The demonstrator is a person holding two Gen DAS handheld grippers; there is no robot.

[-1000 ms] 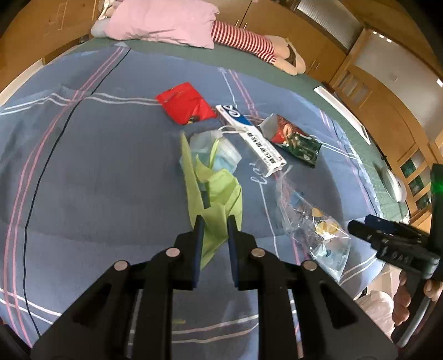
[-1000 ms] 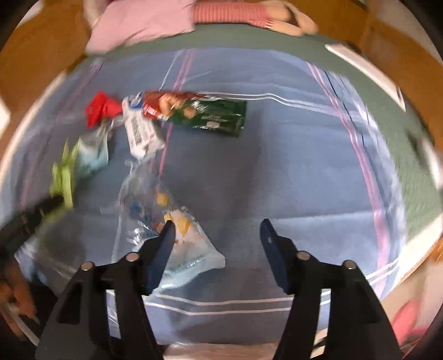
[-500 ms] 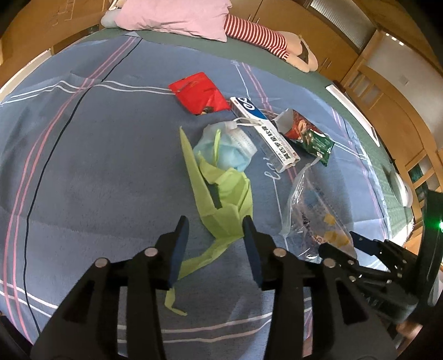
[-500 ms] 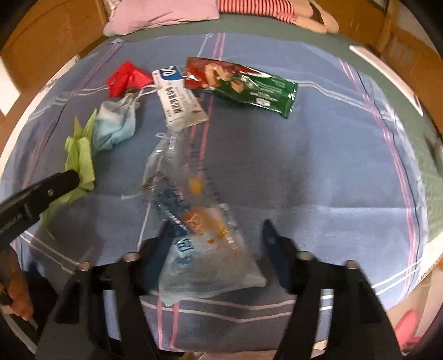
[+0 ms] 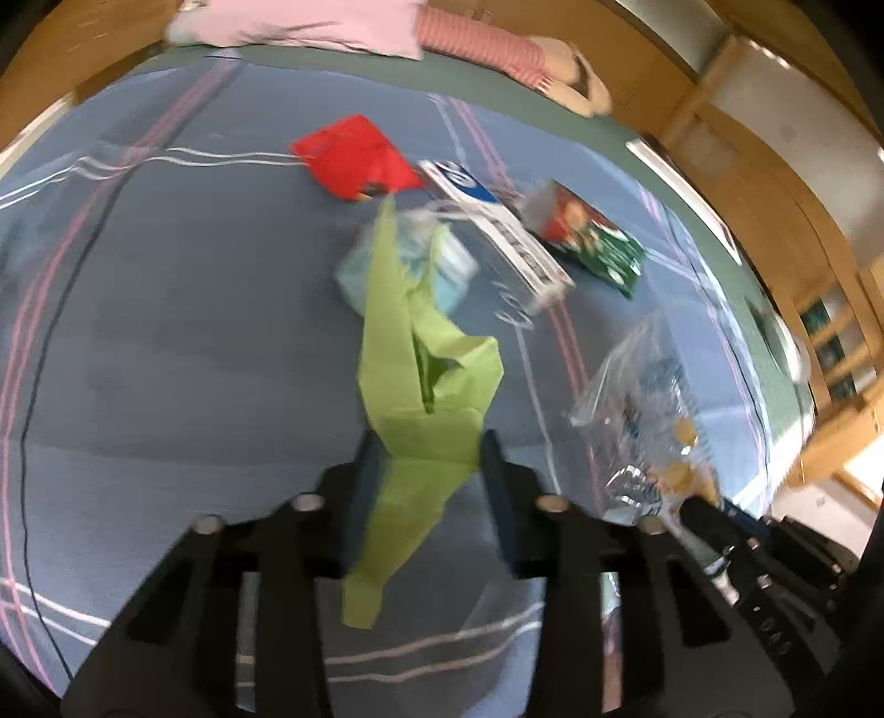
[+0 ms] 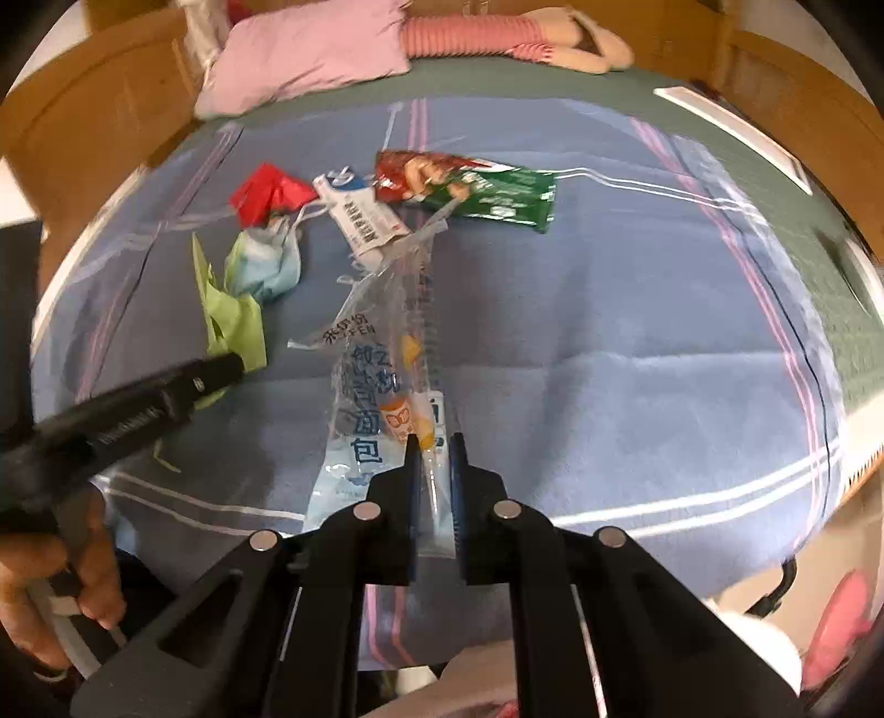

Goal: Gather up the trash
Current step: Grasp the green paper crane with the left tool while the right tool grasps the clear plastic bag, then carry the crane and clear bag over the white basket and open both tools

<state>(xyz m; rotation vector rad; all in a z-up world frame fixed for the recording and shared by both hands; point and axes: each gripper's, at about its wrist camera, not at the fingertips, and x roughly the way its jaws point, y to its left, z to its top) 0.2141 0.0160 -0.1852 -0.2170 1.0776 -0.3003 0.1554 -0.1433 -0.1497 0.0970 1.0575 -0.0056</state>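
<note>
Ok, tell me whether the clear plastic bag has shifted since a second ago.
Yes. The clear plastic bag has swung so its top now reaches the green snack packet, with the right gripper shut on its lower edge.

Bed, blue striped blanket (image 6: pixel 608 342); on it: red wrapper (image 6: pixel 268 193), white packet (image 6: pixel 362 218), green snack bag (image 6: pixel 486 193), crumpled mask (image 6: pixel 268 265) (pillow (image 6: pixel 309 52) at head).

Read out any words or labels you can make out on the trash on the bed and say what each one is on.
"OPEN": partly legible, near the top of the clear bread bag.
"面包": large blue characters lower on the same bag; the characters above them are too creased to read.
White and blue wrapper: dark print, too small to read.
Green and red snack packet: print blurred.
Red wrapper: no text visible.
</note>
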